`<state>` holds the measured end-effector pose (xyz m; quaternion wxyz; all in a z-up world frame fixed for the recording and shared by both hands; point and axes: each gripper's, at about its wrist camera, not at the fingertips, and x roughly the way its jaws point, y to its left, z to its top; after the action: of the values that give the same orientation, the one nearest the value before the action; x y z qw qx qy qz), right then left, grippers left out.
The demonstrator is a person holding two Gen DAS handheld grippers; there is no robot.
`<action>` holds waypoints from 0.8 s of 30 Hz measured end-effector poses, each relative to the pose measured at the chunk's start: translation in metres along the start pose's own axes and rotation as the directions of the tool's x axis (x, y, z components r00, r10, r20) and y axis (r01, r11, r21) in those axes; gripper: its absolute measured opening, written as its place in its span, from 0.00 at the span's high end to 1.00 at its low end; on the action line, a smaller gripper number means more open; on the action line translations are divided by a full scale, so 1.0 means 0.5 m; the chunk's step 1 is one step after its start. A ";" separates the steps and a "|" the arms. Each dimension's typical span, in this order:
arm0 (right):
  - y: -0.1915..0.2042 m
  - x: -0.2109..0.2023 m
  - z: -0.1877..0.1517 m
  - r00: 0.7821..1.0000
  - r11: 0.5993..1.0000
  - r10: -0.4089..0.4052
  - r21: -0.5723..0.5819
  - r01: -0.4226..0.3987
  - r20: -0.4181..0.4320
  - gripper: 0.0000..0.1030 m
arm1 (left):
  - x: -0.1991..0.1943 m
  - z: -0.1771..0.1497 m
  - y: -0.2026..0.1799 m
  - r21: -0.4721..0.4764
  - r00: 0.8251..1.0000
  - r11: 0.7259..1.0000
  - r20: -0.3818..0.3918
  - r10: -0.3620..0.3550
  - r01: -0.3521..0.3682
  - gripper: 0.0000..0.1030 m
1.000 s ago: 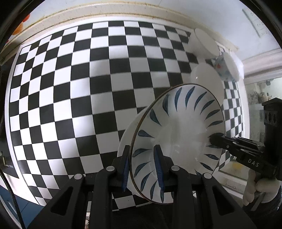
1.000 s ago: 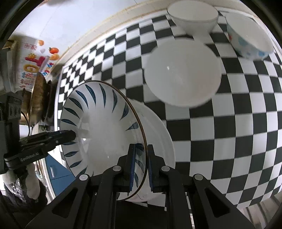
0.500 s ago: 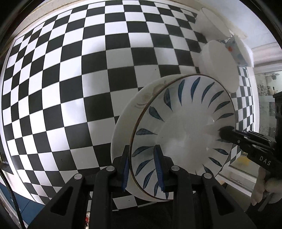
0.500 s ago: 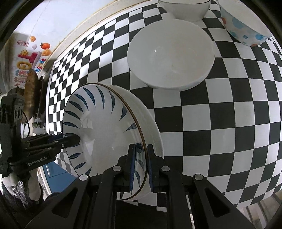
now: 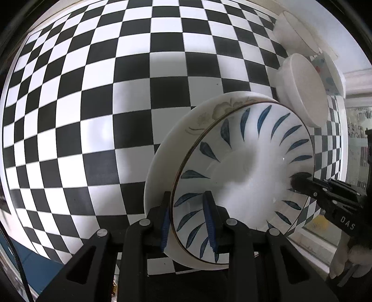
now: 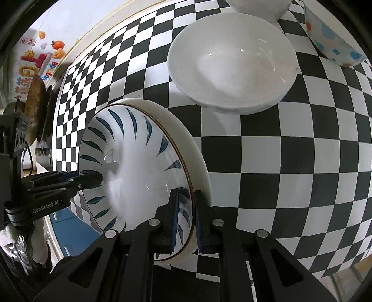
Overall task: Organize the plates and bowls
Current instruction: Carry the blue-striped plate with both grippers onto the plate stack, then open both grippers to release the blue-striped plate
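Left wrist view looks down on a black-and-white checkered table (image 5: pixel 93 116), where the left gripper (image 5: pixel 188 220) has its blue-padded fingers (image 5: pixel 210 223) clamped on the near rim of a blue-leaf bowl (image 5: pixel 244 162). That bowl sits nested inside a plain cream plate (image 5: pixel 162 162) with a faint floral print, and the grip appears to take both rims together. On the bowl's far right edge the right gripper (image 5: pixel 300 183) pinches the rim as well, a gloved hand (image 5: pixel 344 262) behind it.

From the right wrist view, the right gripper (image 6: pixel 186 218) is closed on the same stacked rims, one finger inside the bowl (image 6: pixel 130 162) and one outside the plate (image 6: pixel 197 158). The left gripper (image 6: pixel 93 180) bites the opposite edge at left.

Just beyond the stack stands a large white bowl (image 6: pixel 232 62), close but apart. Farther off sit a spotted bowl (image 6: pixel 332 39) at right and another white bowl (image 6: pixel 260 9) at the far edge. Whether the stack rests on the table or hangs above it I cannot tell.
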<state>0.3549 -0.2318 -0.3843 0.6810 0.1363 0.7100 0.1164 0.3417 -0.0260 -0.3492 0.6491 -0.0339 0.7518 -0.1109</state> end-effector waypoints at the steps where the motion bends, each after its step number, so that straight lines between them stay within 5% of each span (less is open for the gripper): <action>1: 0.002 0.001 0.001 1.000 1.000 -0.003 -0.004 0.003 -0.005 0.86 | 0.002 -0.003 0.002 -0.008 1.000 1.000 -0.002 0.000 0.000 0.77; 17: 0.024 0.008 0.009 0.994 0.999 -0.032 -0.040 0.028 -0.100 0.74 | 0.007 -0.017 0.017 -0.097 1.000 0.995 -0.002 0.028 -0.028 0.76; 24: 0.042 -0.035 0.000 0.997 0.997 -0.056 -0.062 0.053 -0.046 0.73 | -0.036 -0.052 0.010 -0.107 0.997 0.994 0.071 0.037 -0.029 0.76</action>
<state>0.3561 -0.2183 -0.3605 0.6706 0.0932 0.7257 0.1224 0.3193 -0.0143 -0.3293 0.6749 -0.0600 0.7331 -0.0586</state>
